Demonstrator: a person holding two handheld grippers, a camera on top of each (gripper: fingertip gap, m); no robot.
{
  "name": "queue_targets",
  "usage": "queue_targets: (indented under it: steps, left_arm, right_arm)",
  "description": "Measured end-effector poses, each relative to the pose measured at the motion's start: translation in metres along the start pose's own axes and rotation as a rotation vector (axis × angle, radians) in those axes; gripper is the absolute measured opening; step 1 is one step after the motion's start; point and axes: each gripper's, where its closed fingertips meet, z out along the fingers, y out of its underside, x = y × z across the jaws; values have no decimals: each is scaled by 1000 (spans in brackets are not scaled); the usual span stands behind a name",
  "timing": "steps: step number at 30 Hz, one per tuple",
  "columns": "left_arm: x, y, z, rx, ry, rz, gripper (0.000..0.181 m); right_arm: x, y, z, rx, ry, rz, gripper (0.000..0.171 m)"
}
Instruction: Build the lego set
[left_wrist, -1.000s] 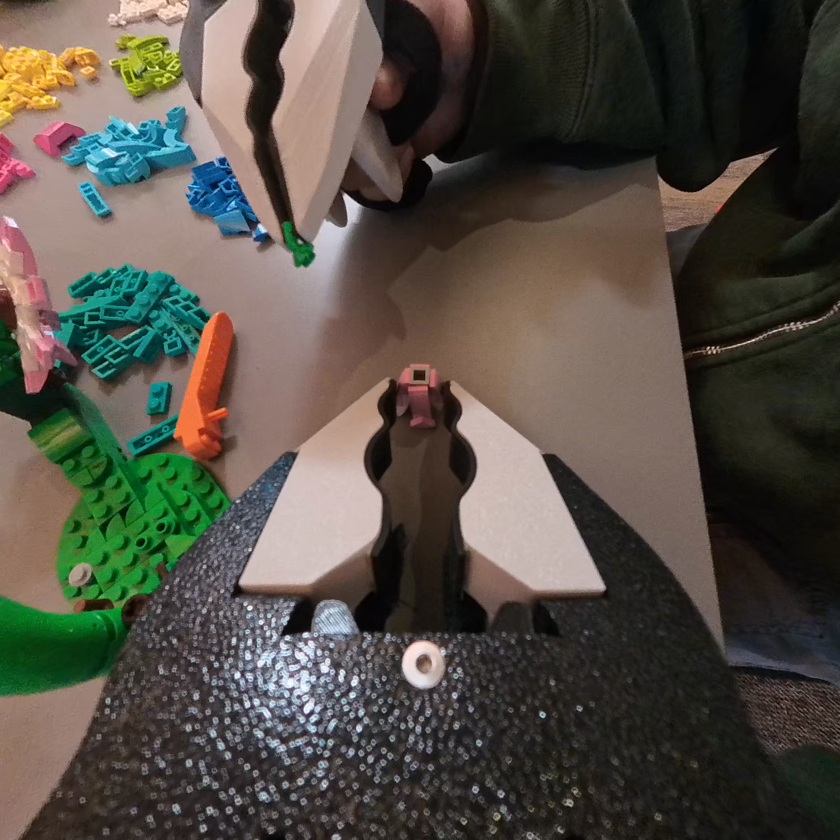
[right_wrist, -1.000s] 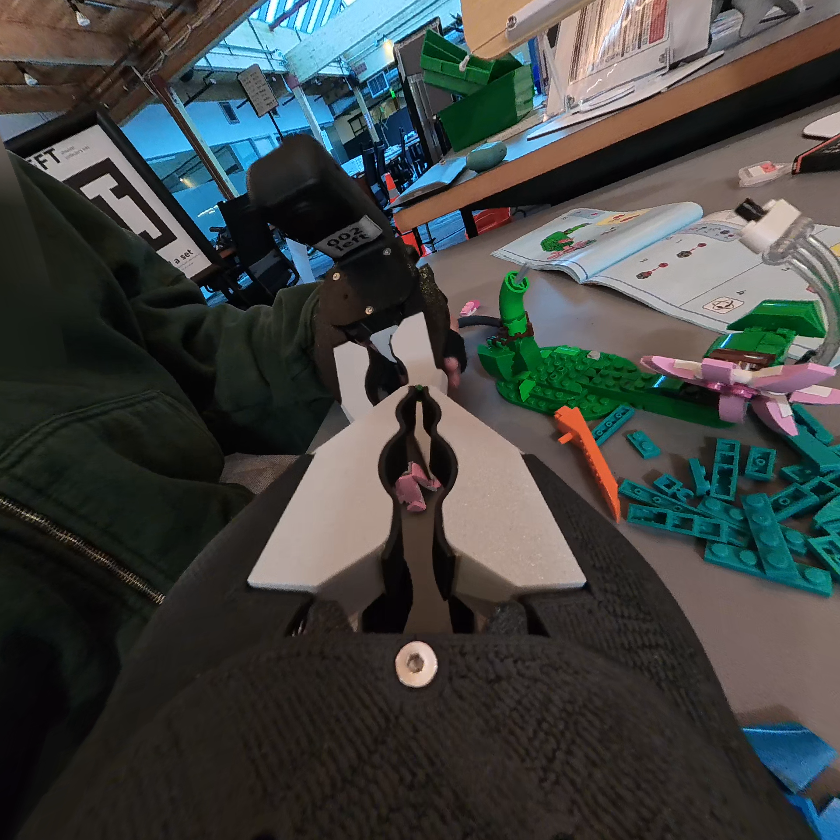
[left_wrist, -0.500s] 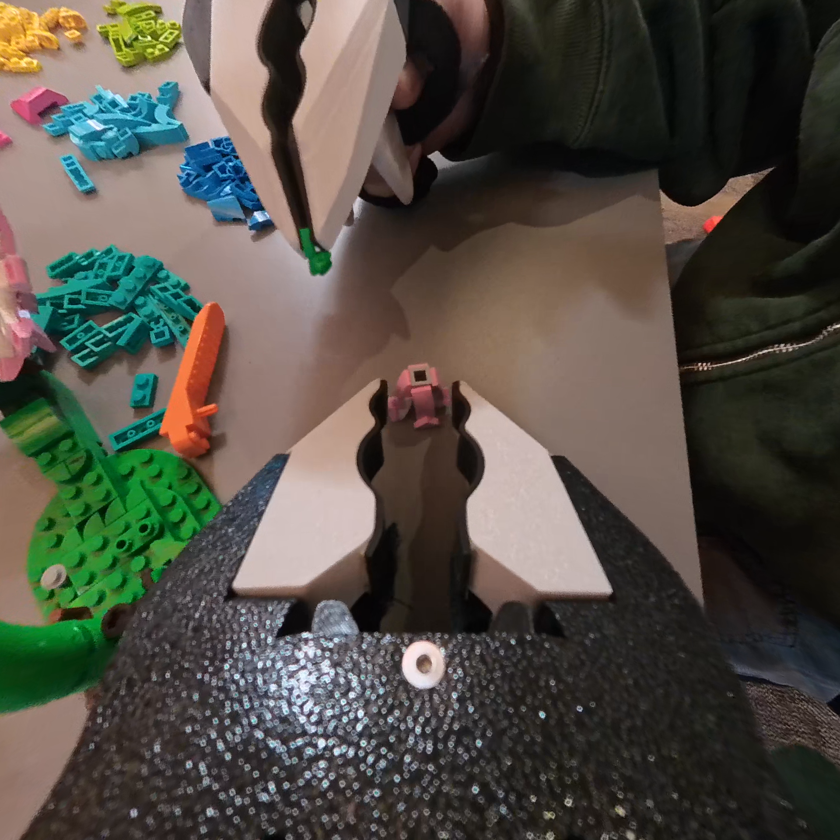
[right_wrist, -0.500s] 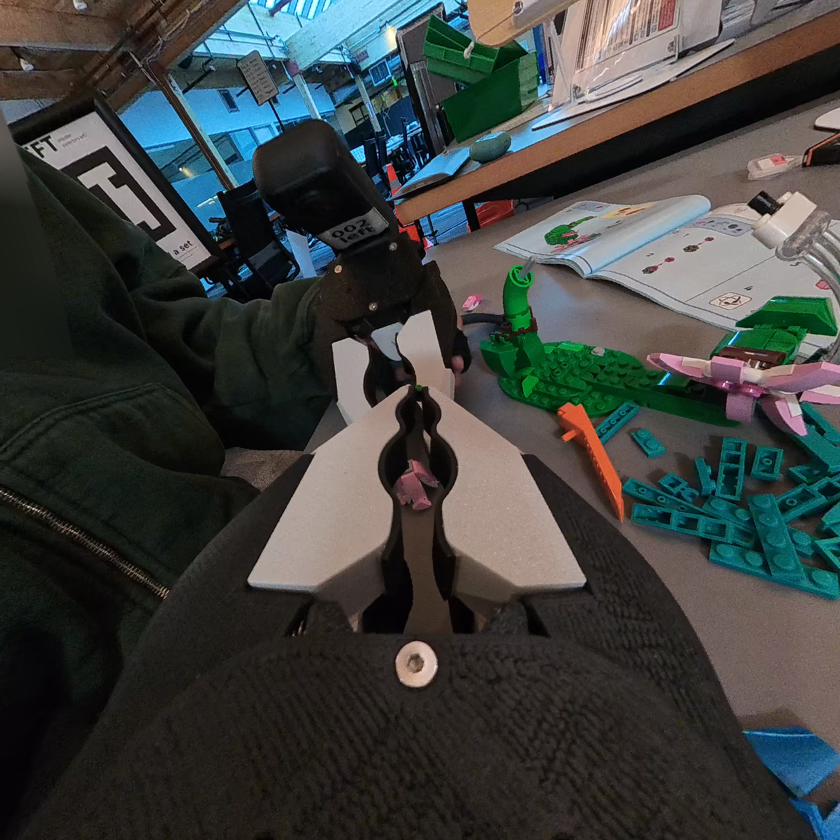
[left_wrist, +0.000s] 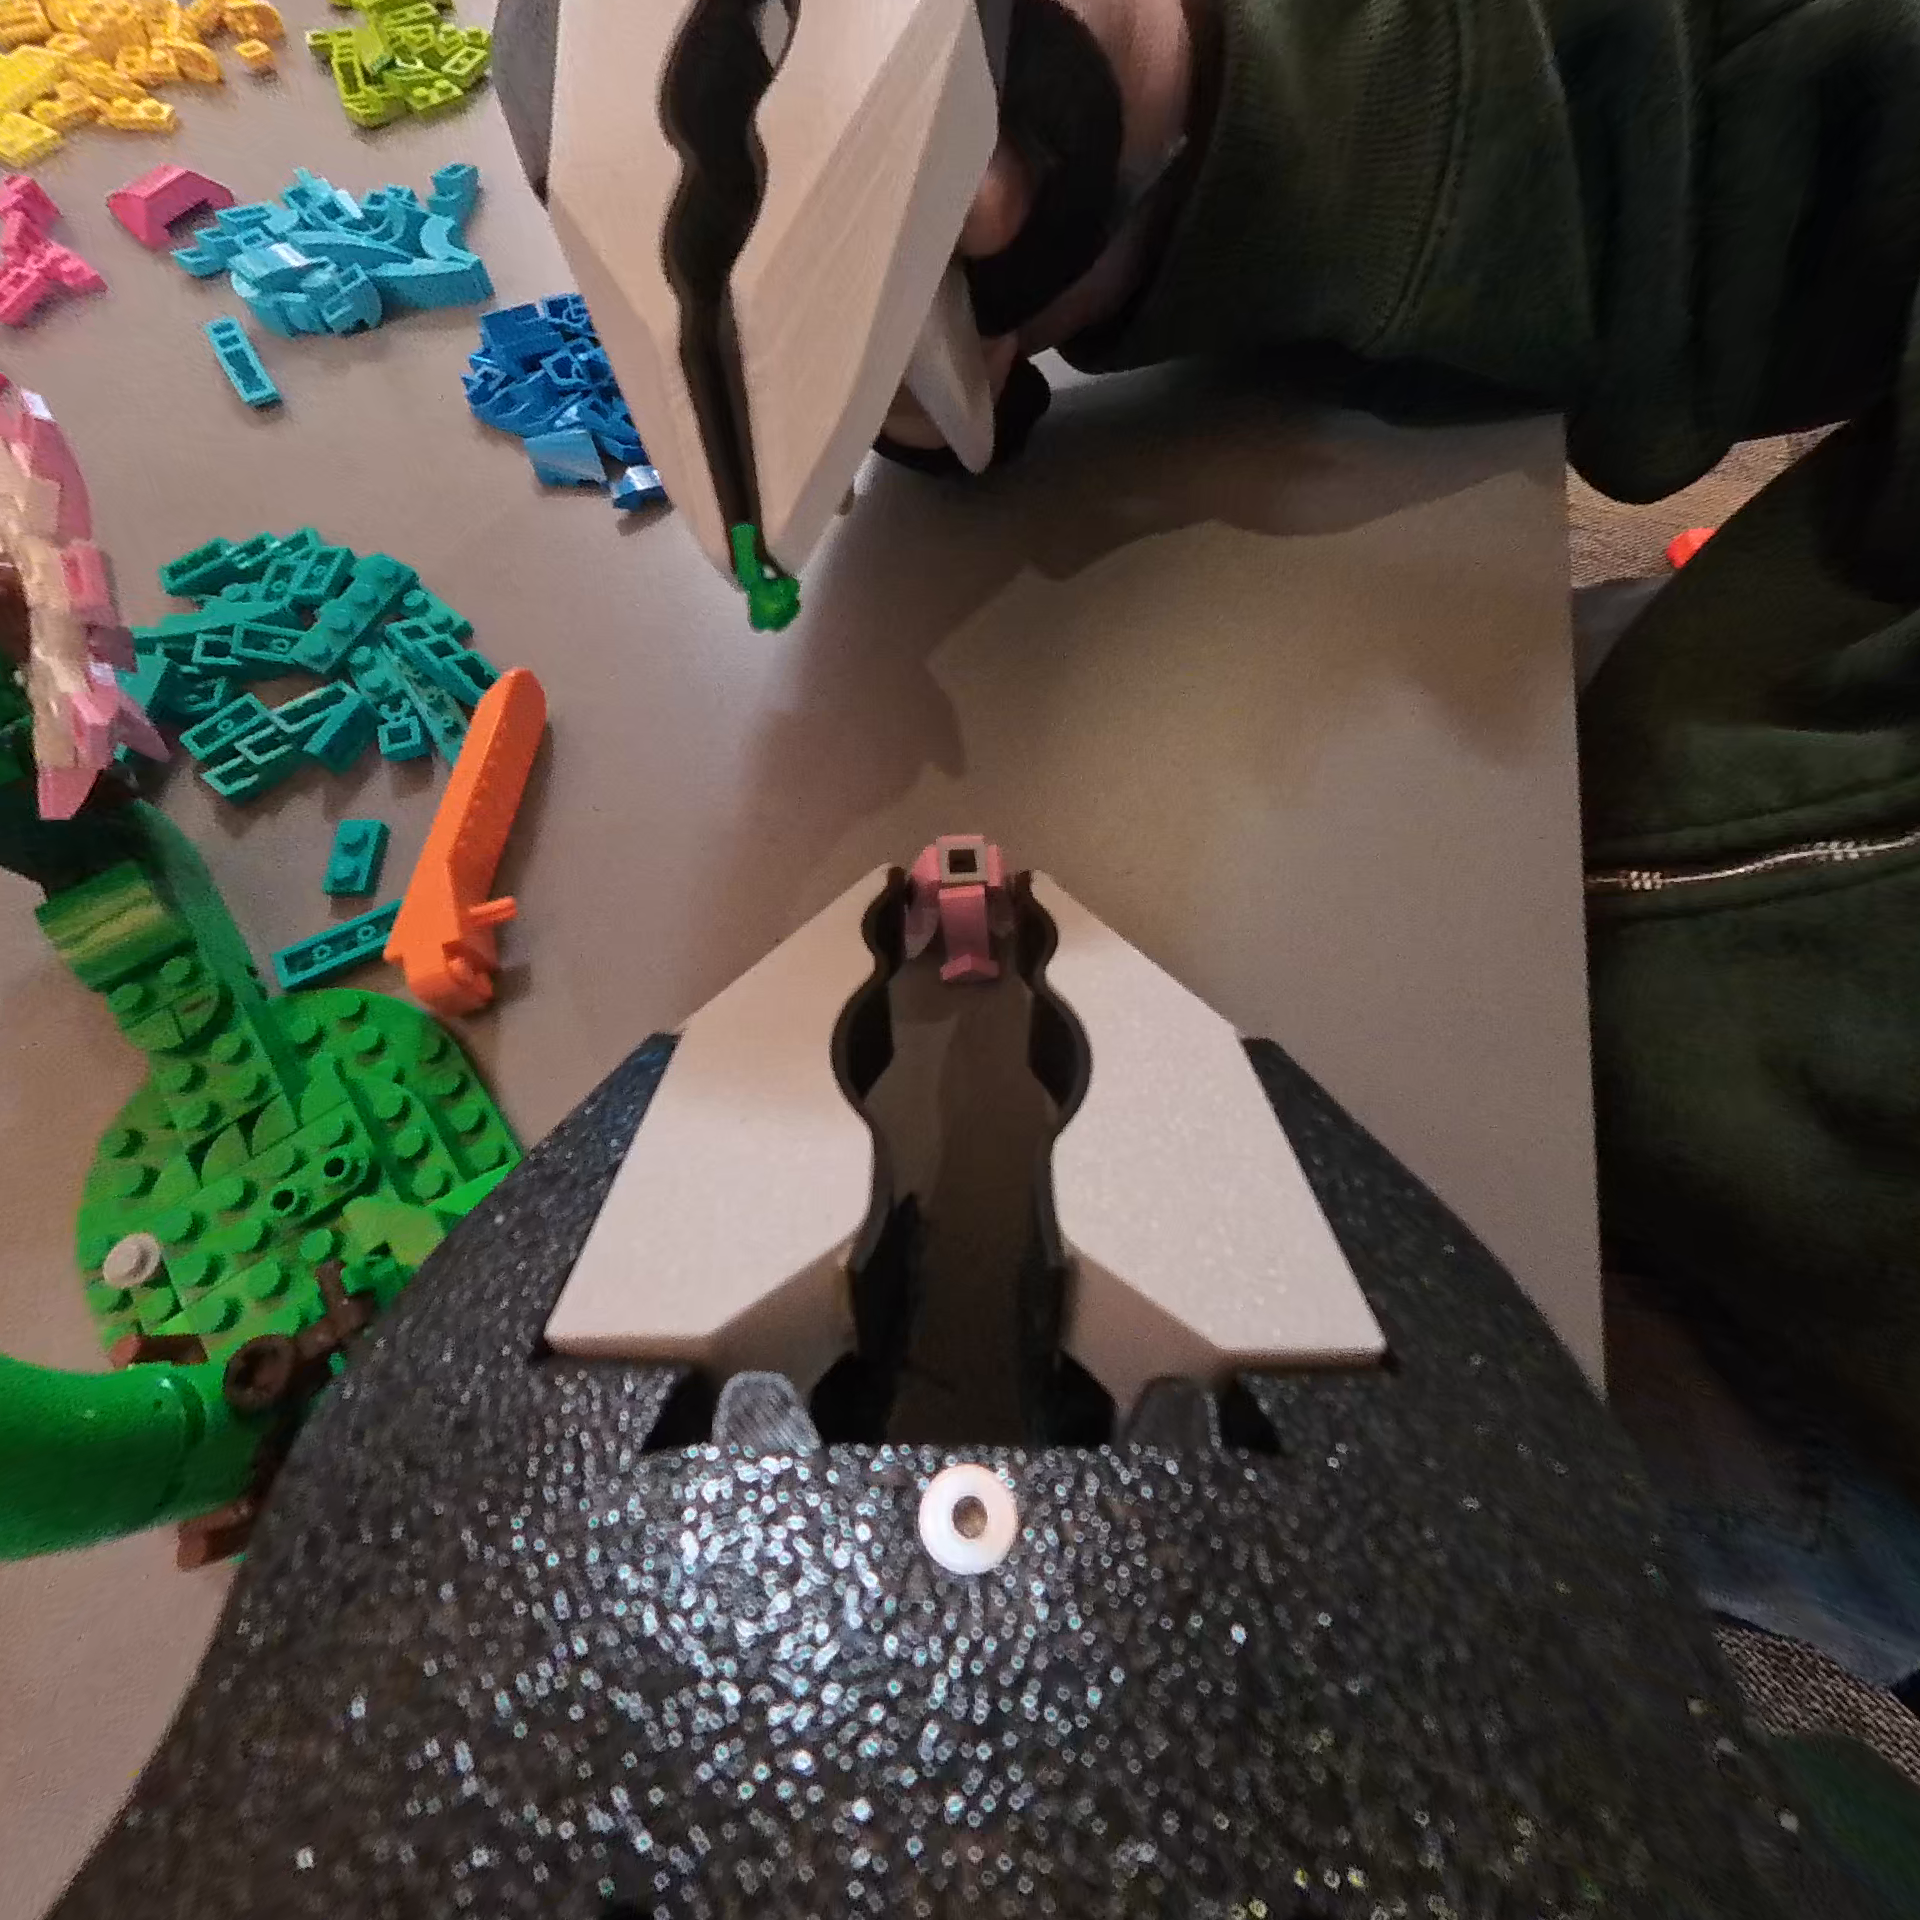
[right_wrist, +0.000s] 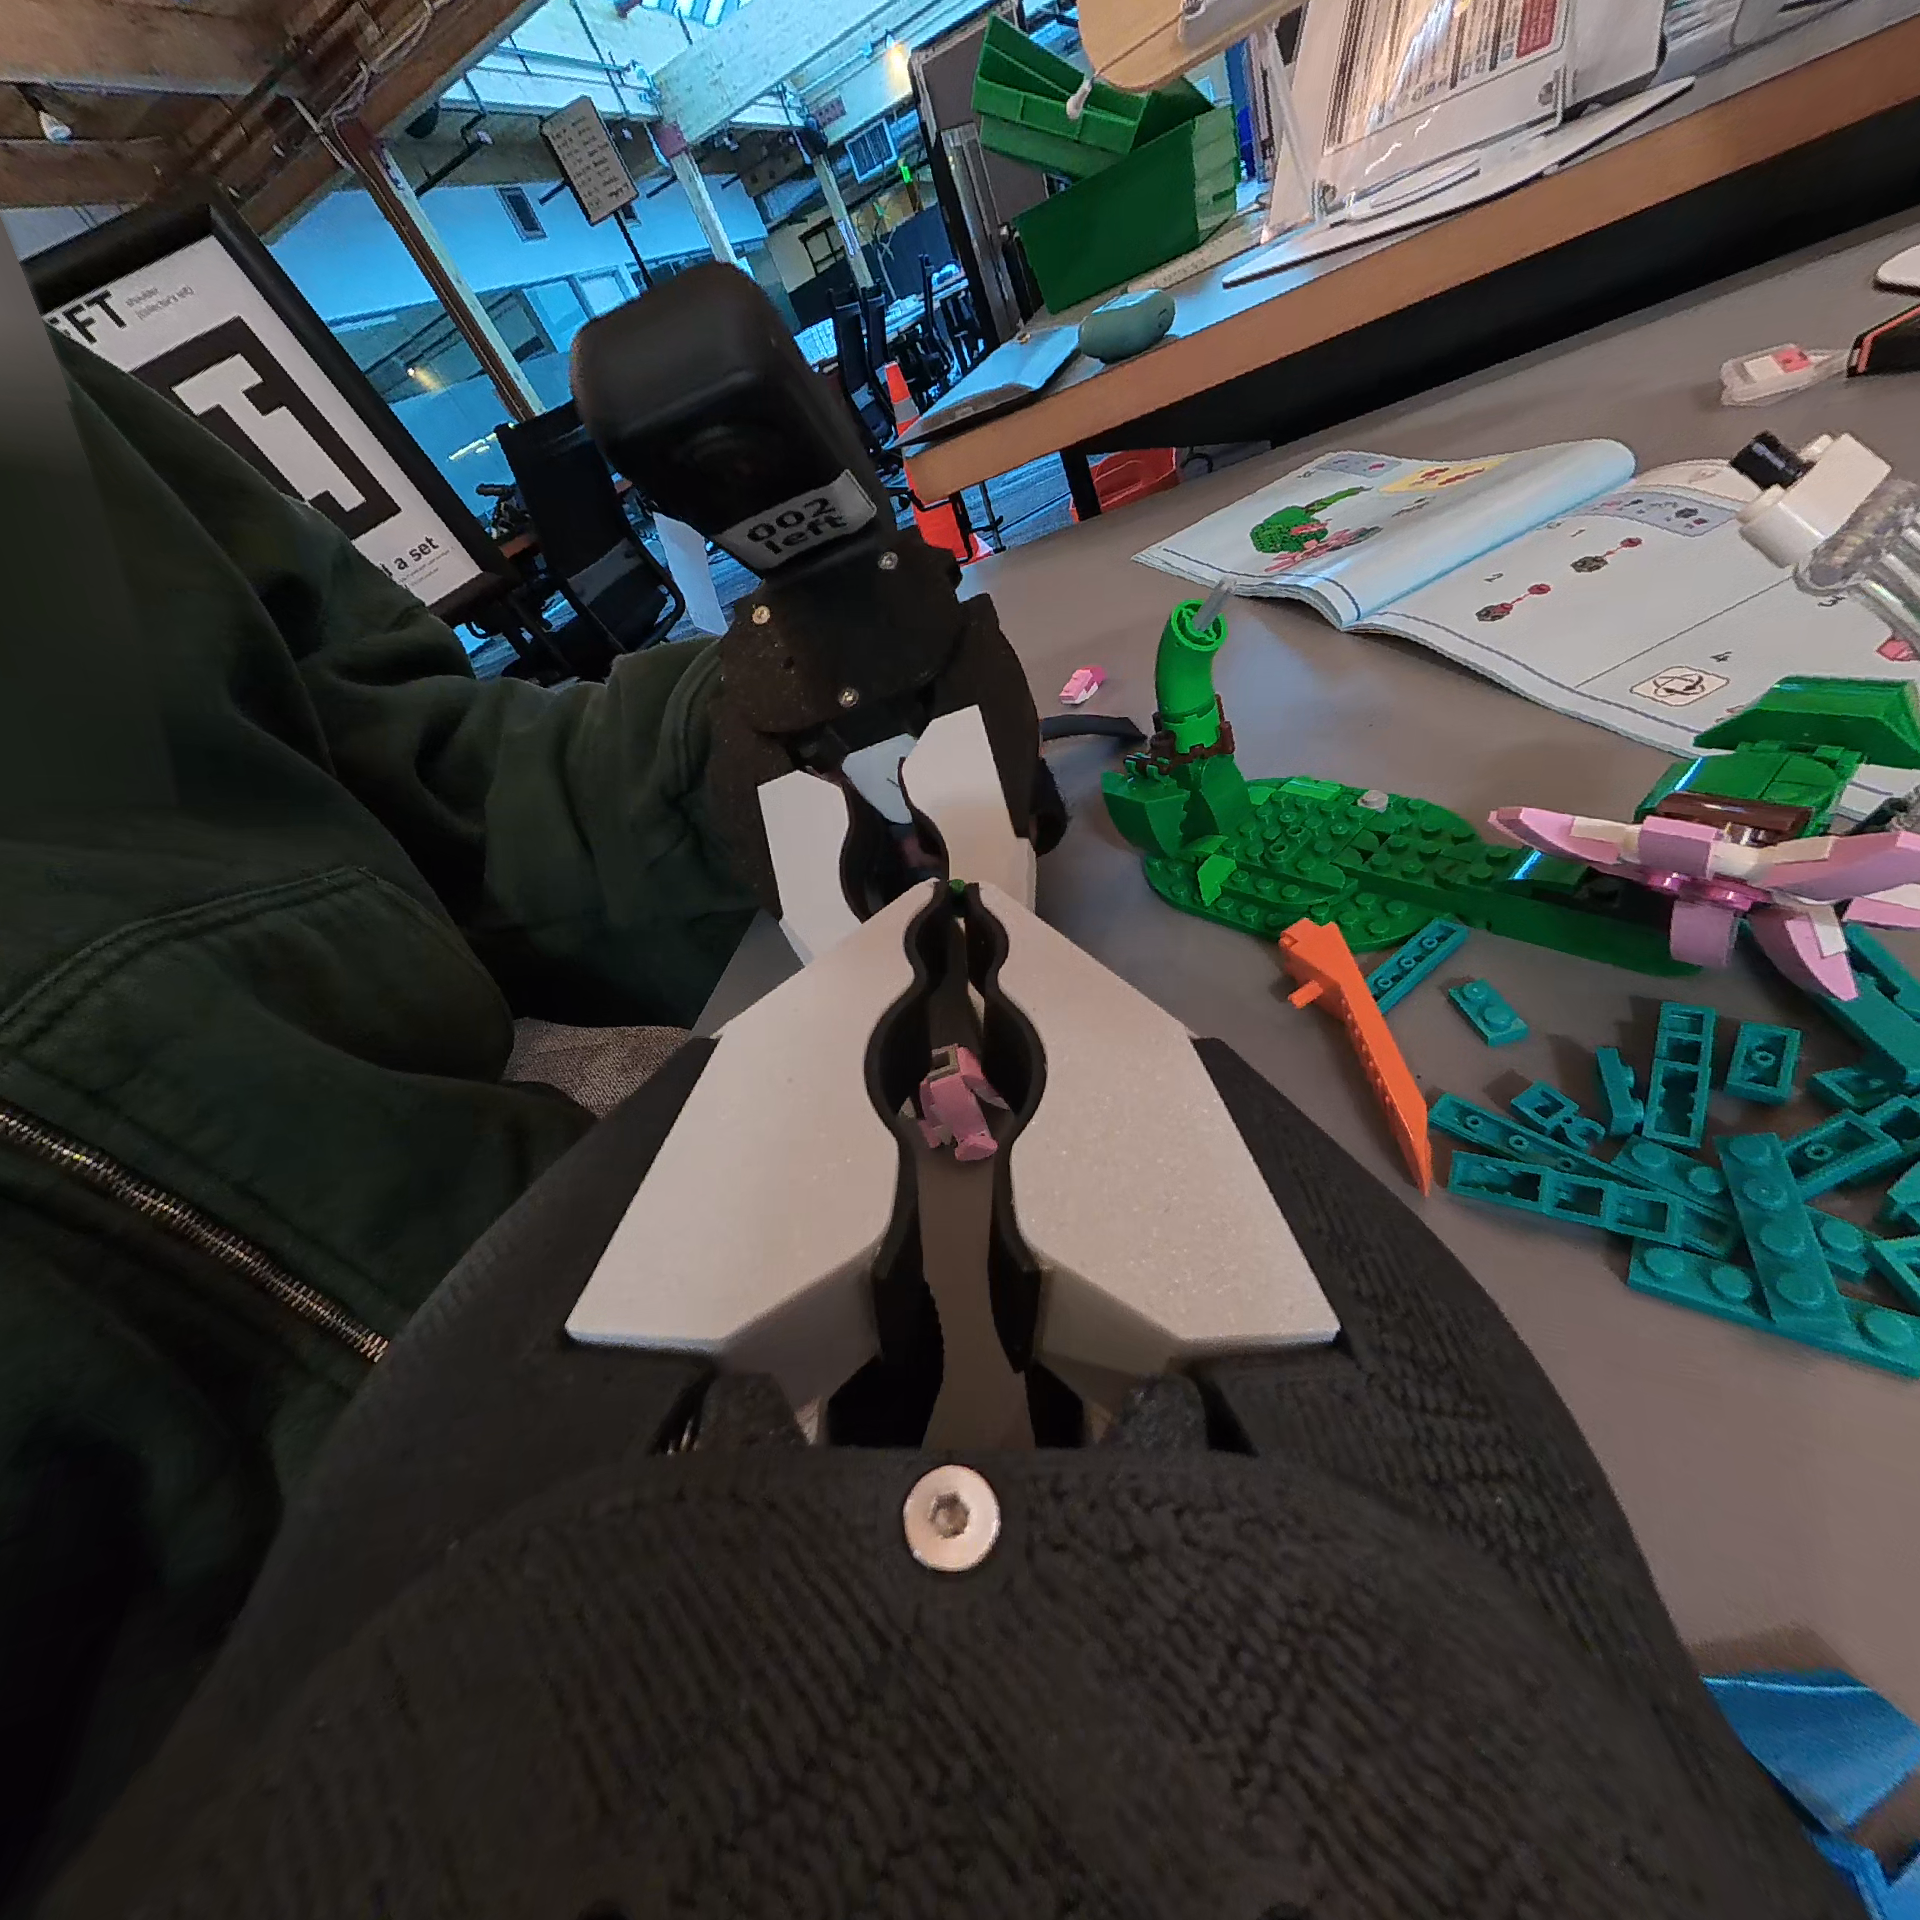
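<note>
The left hand-held gripper (left_wrist: 958, 902) is clamped on a small pink lego piece (left_wrist: 957, 909) at its tips, above the grey counter (left_wrist: 1247, 727). Directly ahead, the right hand-held gripper (left_wrist: 750, 561) pinches a tiny green piece (left_wrist: 767, 594), pointing back at it.

Small pink lego piece (left_wrist: 961, 914); small bright-green lego piece (left_wrist: 767, 594); orange brick separator (left_wrist: 470, 844); teal plates pile (left_wrist: 312, 665); green studded lego base (left_wrist: 281, 1153); plain grey table (left_wrist: 1247, 727); speckled black, white-fingered left hand-held gripper (left_wrist: 956, 883).
</note>
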Motion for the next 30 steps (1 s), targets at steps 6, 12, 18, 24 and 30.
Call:
queue_targets:
  steps: [6,12,18,24,30]
  left_arm:
    - [-5,-2,0,11,-40,0,18]
    - [-12,-19,1,78,-5,-65,18]
    - [-18,-21,7,82,-47,-21,18]
    - [-23,-22,9,69,-138,95,18]
    - [-21,-20,12,47,-143,126,17]
  right_arm:
    - [-2,5,-1,-55,25,-91,0]
    - [-6,29,-5,-223,74,-281,0]
    - [-1,33,-10,-280,191,-439,0]
    - [3,33,-11,-368,297,-602,0]
    - [6,39,-8,-451,334,-673,0]
